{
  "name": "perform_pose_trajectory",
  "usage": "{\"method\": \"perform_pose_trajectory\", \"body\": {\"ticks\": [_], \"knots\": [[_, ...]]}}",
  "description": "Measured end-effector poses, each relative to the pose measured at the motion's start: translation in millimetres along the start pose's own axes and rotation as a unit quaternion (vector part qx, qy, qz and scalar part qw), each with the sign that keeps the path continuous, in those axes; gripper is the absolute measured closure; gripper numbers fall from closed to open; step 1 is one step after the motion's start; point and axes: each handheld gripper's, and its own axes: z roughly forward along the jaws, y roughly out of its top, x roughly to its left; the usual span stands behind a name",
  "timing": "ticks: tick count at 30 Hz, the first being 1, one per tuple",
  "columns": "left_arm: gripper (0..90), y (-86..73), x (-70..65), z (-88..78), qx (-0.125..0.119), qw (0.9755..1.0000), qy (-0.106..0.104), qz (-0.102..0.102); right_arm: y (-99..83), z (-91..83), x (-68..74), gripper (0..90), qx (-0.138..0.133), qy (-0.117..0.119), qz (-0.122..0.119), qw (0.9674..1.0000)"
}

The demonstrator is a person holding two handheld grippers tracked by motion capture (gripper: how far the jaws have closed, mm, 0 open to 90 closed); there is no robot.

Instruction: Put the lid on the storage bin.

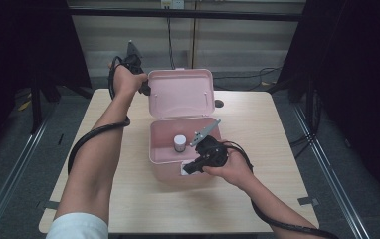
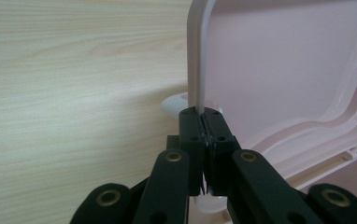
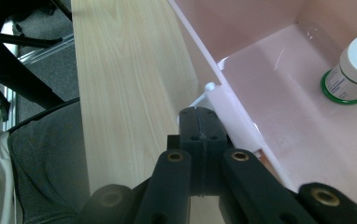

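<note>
Black jaws of the left gripper (image 2: 203, 122) pinch the edge of the pink box's (image 1: 164, 154) raised lid (image 2: 279, 70). Centred on the wooden table (image 1: 277, 124), the glossy box holds a white-capped jar (image 3: 354, 70). Pressed together, the right gripper (image 3: 203, 122) clamps the box's white front latch (image 3: 230, 114).

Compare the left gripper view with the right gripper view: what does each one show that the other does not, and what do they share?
The left gripper view alone has the raised pink lid, its edge pinched between the shut left gripper. The right gripper view alone has the small white-capped bottle standing inside the pink box, with the shut right gripper at the white latch on the box's front. Both have the wooden table.
</note>
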Motion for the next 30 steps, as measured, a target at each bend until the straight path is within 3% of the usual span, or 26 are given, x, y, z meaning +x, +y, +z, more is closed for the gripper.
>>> {"method": "perform_pose_trajectory", "body": {"ticks": [14, 30], "knots": [[88.0, -6.2, -6.8, -11.2, -0.013, 0.9998, 0.005, 0.017, 2.4, 0.7, 0.7, 90.0, 0.003, -0.005, 0.006, 1.0000], [88.0, -11.1, -13.2, -22.4, -0.010, 0.9990, 0.011, 0.043, 4.8, 3.9, -1.5, 90.0, -0.003, 0.005, 0.015, 0.9999]]}}
